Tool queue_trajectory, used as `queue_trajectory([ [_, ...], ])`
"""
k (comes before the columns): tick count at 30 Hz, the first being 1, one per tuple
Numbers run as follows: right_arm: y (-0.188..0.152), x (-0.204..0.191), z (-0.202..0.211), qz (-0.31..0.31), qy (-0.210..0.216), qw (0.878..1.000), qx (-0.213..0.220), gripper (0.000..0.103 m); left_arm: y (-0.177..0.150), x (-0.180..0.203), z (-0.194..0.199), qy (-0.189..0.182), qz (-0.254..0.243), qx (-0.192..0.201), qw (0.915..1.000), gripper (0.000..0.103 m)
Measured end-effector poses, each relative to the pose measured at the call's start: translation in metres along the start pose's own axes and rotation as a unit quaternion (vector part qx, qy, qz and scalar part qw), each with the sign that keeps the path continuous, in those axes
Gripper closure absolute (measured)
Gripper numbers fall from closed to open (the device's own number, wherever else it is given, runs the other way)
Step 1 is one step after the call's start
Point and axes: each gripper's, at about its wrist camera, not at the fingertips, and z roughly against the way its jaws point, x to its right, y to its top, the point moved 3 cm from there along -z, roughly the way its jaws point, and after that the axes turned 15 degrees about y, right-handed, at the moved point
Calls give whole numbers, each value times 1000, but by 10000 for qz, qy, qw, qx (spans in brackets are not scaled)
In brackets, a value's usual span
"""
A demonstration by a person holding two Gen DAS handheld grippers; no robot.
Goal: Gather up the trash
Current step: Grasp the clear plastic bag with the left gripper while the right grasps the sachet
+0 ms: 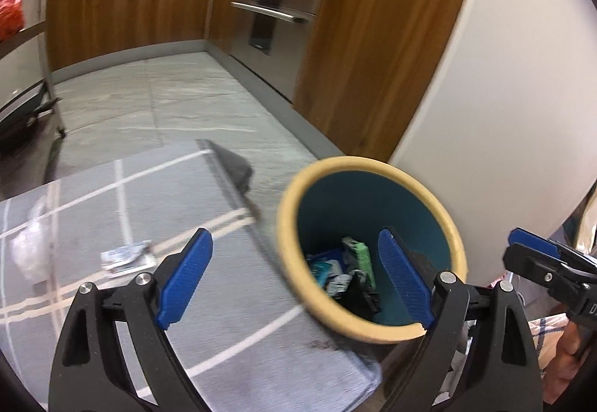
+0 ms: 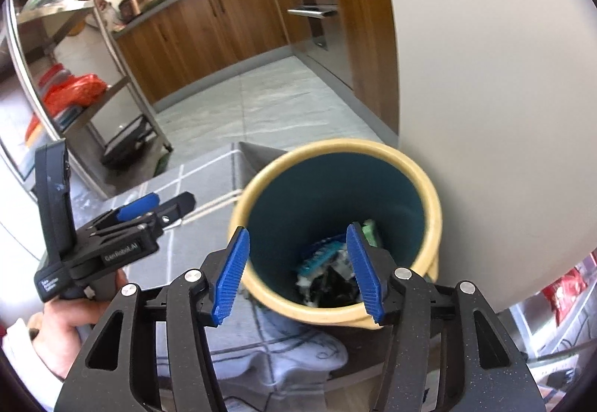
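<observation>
A bin with a cream rim (image 1: 373, 162) and teal inside stands on the edge of a grey rug (image 1: 156, 188), against a white wall. Several wrappers (image 1: 350, 270) lie at its bottom, one of them green. My left gripper (image 1: 294, 236) is open and empty, over the bin's near left rim. On the rug to its left lie a flat silvery wrapper (image 1: 128, 257) and a crumpled clear plastic piece (image 1: 31, 251). My right gripper (image 2: 297, 229) hangs open and empty above the bin (image 2: 335, 145), the wrappers (image 2: 321, 263) showing between its fingers. A hand holds the left gripper (image 2: 156, 205) beside it.
Wooden cabinets (image 1: 127, 2) and a steel oven front (image 1: 276, 9) line the far side of the tiled floor (image 1: 179, 102). A metal rack (image 2: 123, 84) with red bags (image 2: 74, 91) stands at the left. A rounded white wall (image 1: 503, 57) rises right of the bin.
</observation>
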Motion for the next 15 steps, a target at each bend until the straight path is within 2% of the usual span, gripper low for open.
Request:
queue_trajectory([
  [10,31,-60,-7,339,649,9973,104,46,-13,-90,26,687,318,45,9971,14],
  [15,40,-88,-23,562,762,9955,43,46,-21,-137,36,1194,376,46,9921,14],
])
